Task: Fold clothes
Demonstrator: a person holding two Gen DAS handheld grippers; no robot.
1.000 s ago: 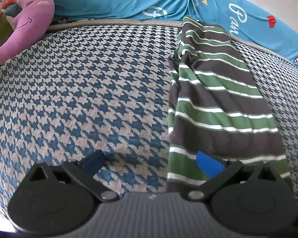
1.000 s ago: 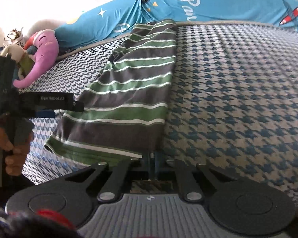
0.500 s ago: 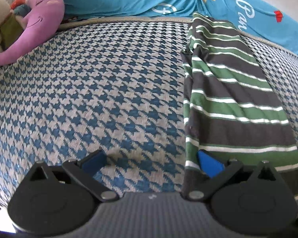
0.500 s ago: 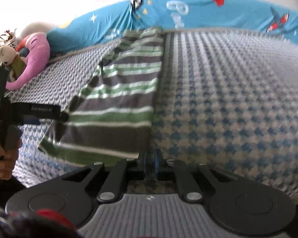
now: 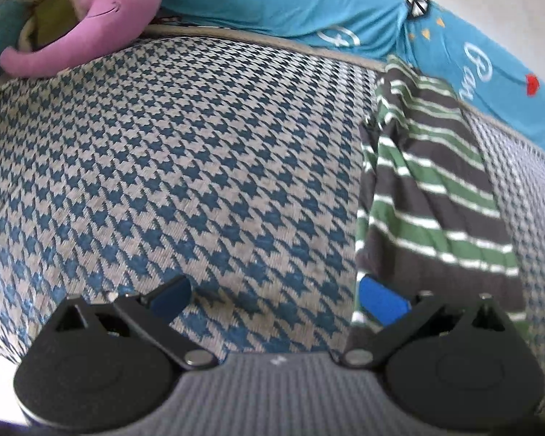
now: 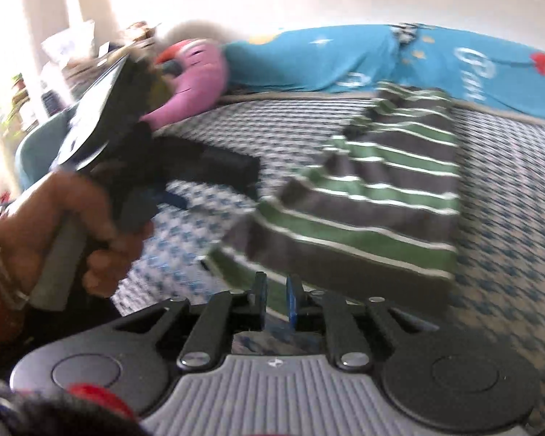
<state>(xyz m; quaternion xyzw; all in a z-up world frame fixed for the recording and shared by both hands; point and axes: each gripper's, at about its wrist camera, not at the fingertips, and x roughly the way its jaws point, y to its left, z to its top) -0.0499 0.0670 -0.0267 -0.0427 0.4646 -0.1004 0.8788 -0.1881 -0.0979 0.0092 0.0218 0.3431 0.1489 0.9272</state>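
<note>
I'm working the striped shirt [image 6: 374,196], already folded into a long strip across the center-right of the right wrist frame, far end near the blue pillow [image 6: 309,61] at top. It's lying on the houndstooth bed [image 5: 181,167].

My right claw [image 6: 275,296] is at bottom center, pads nearly together w/ a thin gap showing. The near hem is sitting right at the tips and looks lifted, but w/ the blur I can't tell if cloth is actually pinched.

My left claw [image 5: 276,296] is spread wide at the bottom of the left wrist frame, clamped on nothing. Its blue pad [image 5: 379,301] at lower right is overlapping the strip's near left corner; the other pad is over bare bed. In the right wrist frame my hand [image 6: 65,225] is gripping that tool at left.

Next, as I judge it: folding the near end up toward the pillow. To do it well:
- getting the left claw around the left corner, all layers, before lifting
- keeping both corners level, so the hem isn't skewing
- lifting just enough that the strip isn't dragging
- laying hem onto far edge, stripes lined up, then letting go both sides together

Risk: the inner layers slipping out if I'm only catching the top one.
</note>
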